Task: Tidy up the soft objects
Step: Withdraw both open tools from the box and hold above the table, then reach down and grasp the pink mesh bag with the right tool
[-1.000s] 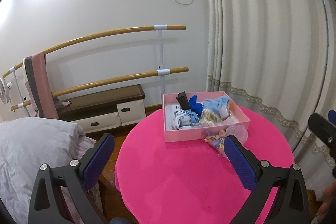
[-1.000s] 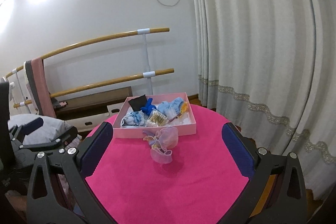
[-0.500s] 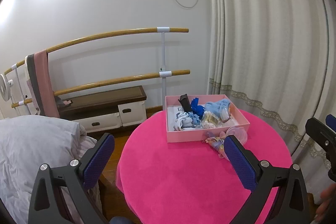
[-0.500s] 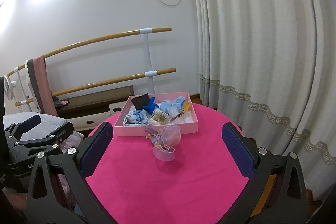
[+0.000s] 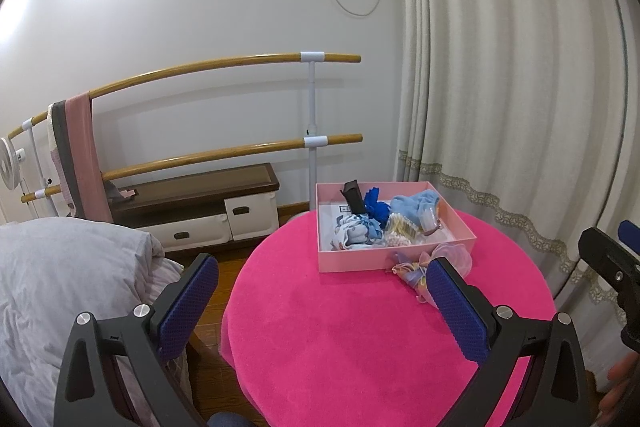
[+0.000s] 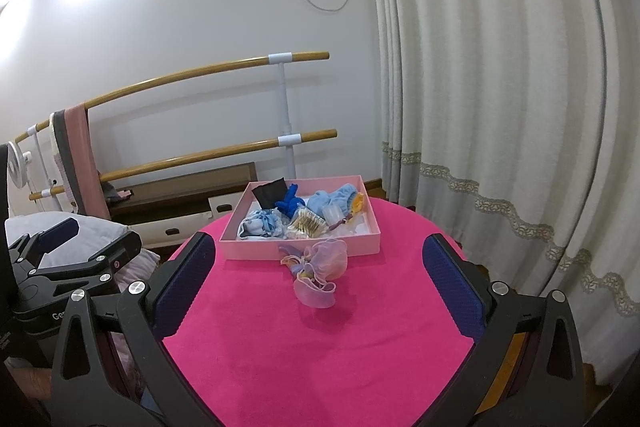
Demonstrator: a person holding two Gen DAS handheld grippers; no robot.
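Both your left tool (image 5: pixel 320 307) and right tool (image 6: pixel 320 279) stand spread, empty. The sheer pink scrunchie (image 6: pixel 320 269) lies on the bench (image 6: pixel 320 355) ahead of the right tool, just before the pink box (image 6: pixel 300 247). Risk: its thin fabric may slip, or you pinch the bench cloth.

Home bedroom — duvet (image 5: pixel 60 267), curtains (image 5: pixel 500 87); barre (image 5: pixel 224 67)

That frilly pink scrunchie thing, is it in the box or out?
Out: the scrunchie lies on the pink tablecloth just before the box.
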